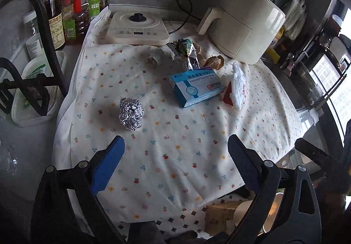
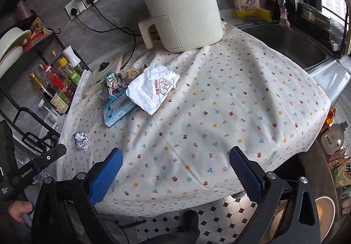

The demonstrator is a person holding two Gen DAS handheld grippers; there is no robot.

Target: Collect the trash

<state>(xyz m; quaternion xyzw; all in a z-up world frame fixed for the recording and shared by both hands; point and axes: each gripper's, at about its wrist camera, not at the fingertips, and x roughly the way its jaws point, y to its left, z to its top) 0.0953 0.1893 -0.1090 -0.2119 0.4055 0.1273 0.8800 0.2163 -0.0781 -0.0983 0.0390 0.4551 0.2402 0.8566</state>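
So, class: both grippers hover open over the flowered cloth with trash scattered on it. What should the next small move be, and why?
Probably ease the left gripper forward and a little left toward the foil ball. It is open and empty, and the ball is the nearest piece, lying alone on the cloth, apart from the blue box and the crumpled white wrapper.

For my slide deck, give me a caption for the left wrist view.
Open left claw hovers over floral tablecloth facing foil ball, blue medicine box and crumpled wrappers.
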